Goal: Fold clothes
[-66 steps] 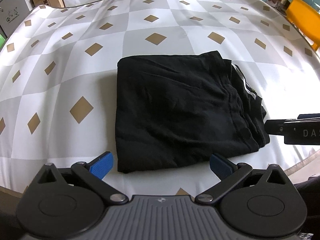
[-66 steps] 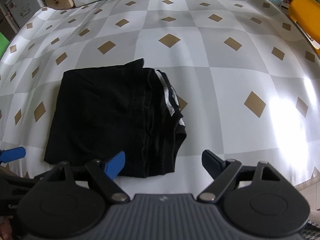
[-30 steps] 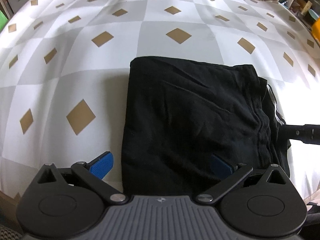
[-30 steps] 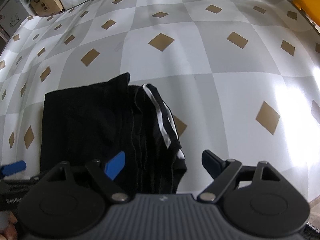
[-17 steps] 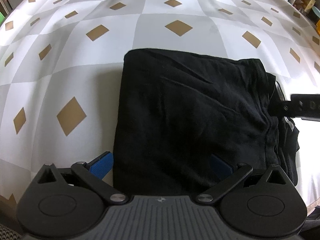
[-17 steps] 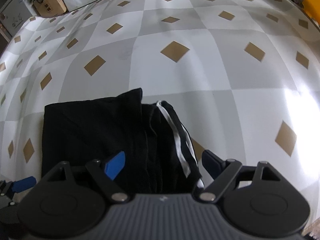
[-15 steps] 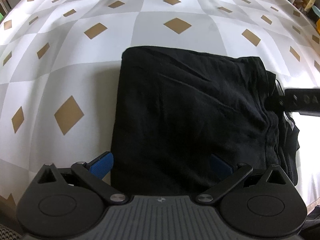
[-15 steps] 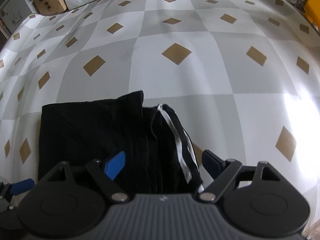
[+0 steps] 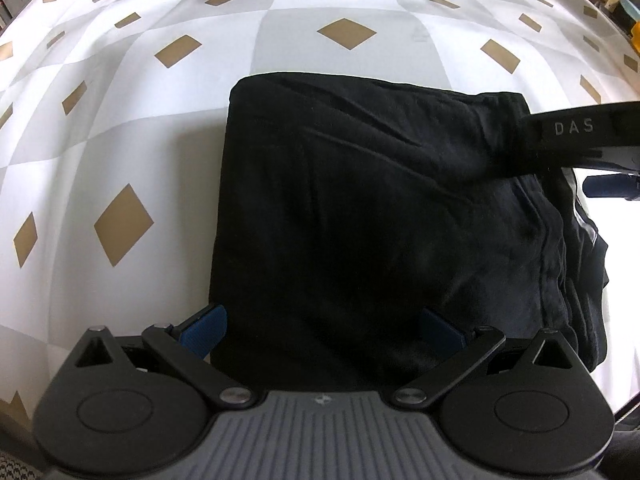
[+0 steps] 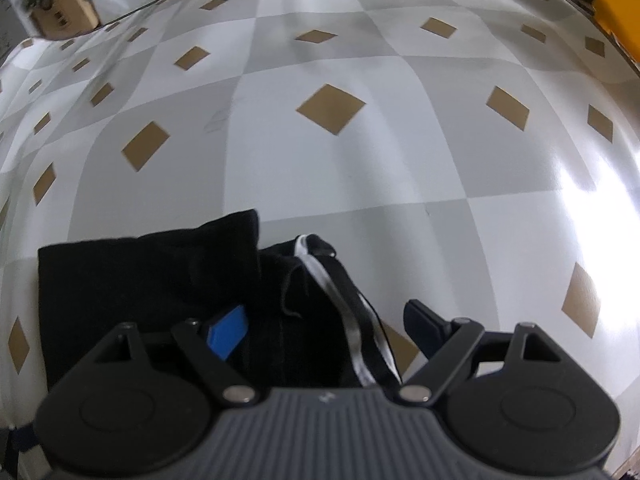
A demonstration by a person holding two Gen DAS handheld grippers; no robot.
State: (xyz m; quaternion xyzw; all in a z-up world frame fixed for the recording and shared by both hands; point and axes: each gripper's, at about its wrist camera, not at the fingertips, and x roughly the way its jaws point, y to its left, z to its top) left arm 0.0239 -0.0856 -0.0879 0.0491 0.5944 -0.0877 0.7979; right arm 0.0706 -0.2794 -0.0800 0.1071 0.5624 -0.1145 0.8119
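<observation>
Two handheld grippers sit low over a folded black garment (image 9: 380, 208) that lies on a tablecloth (image 9: 120, 128) checked in white and grey with tan diamonds. The left gripper (image 9: 322, 326) is at the garment's near edge, pointing forward across it and tipped downward; its jaws are spread wide, one blue pad at the cloth's near left corner, the other over the black fabric further right, with nothing pinched between them. Whether the pads touch the fabric cannot be told.

From the left wrist view, the right gripper (image 9: 532, 148) reaches in from the right side, one dark finger marked "DAS" lying over the garment's far right part, a second finger lower and off the right edge. In the right wrist view its jaws are also spread: the blue left pad is over the flat folded panel, the dark right pad over the bare tablecloth, and the bunched edge with a white stripe (image 10: 344, 312) sits between them, not gripped.

A cardboard box with a plant (image 10: 60, 8) stands beyond the table's far left corner, and a yellow object (image 10: 620, 0) at the far right.
</observation>
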